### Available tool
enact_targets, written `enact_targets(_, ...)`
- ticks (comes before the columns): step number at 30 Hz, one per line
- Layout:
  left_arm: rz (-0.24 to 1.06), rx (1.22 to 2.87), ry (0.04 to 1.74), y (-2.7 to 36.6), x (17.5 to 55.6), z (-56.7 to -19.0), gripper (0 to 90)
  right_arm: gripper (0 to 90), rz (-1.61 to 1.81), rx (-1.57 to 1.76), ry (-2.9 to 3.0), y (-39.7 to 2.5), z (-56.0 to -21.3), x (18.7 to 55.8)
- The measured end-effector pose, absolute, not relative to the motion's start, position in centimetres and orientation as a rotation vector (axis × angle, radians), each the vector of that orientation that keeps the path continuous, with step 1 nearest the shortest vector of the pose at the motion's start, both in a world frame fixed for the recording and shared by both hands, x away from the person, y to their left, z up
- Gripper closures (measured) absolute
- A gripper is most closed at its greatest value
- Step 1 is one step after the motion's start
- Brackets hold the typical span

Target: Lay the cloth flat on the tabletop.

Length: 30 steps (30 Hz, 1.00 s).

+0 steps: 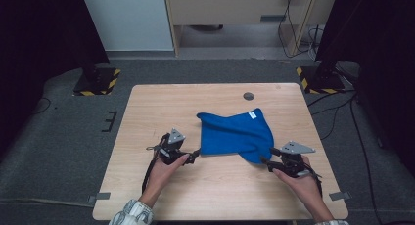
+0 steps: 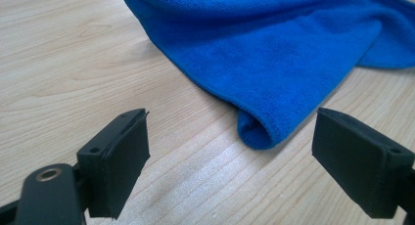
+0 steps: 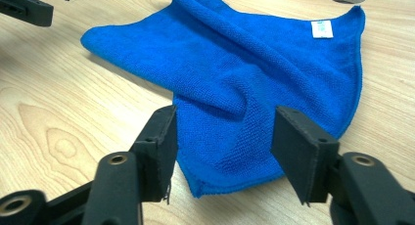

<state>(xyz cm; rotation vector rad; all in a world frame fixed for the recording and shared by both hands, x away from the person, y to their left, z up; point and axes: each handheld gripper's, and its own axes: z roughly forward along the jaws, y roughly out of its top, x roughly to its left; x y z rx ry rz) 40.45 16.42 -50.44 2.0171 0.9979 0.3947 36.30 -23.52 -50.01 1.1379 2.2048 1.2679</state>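
On the wooden tabletop (image 1: 147,186), toward its 8 o'clock area in the high view, the left hand-held gripper (image 1: 194,155) lay low over the wood in the person's left hand (image 1: 169,167), pointing toward 3 o'clock. Its jaws stood spread with nothing between them. In the left gripper view the folded near-left corner of the blue cloth (image 2: 274,49) sat on the wood just ahead of the gap between the jaws, not touched by either.

The blue cloth (image 1: 237,133) lay rumpled just right of the tabletop's centre, with one ridge running across it and a small white label (image 1: 251,115) near its 1 o'clock corner. At 12 o'clock from the cloth, near the far edge, a dark round grommet (image 1: 248,96) was set into the tabletop.

At about 4 o'clock on the tabletop, the right hand-held gripper (image 1: 265,160), in the right hand (image 1: 299,178), pointed toward 10 o'clock. Its jaws were also spread. In the right gripper view the cloth's near pointed corner (image 3: 215,181) lay between the two pads, flat on the wood and unpinched.
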Motion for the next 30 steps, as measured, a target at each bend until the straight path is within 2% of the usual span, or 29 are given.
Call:
enact_targets(9, 0.391, 2.040, 0.978, 16.0, 40.5, -50.7, 13.5, 27.0, 1.218, 1.121, 2.235, -23.1, -50.6, 36.4)
enact_targets(12, 0.381, 2.053, 0.973, 15.7, 40.4, -50.9, 14.0, 25.2, 1.223, 1.098, 2.254, -22.6, -50.7, 36.5)
enact_targets(21, 0.383, 2.101, 0.944, 13.8, 40.0, -51.5, 17.7, 42.5, 1.166, 1.020, 2.318, -21.6, -51.4, 36.1)
enact_targets(27, 0.358, 2.144, 0.924, 12.8, 39.8, -52.0, 19.0, 36.9, 1.132, 1.000, 2.346, -21.2, -51.8, 36.2)
enact_targets(30, 0.374, 2.162, 0.900, 12.4, 39.6, -52.1, 24.3, 36.6, 1.116, 0.985, 2.356, -21.0, -51.9, 36.1)
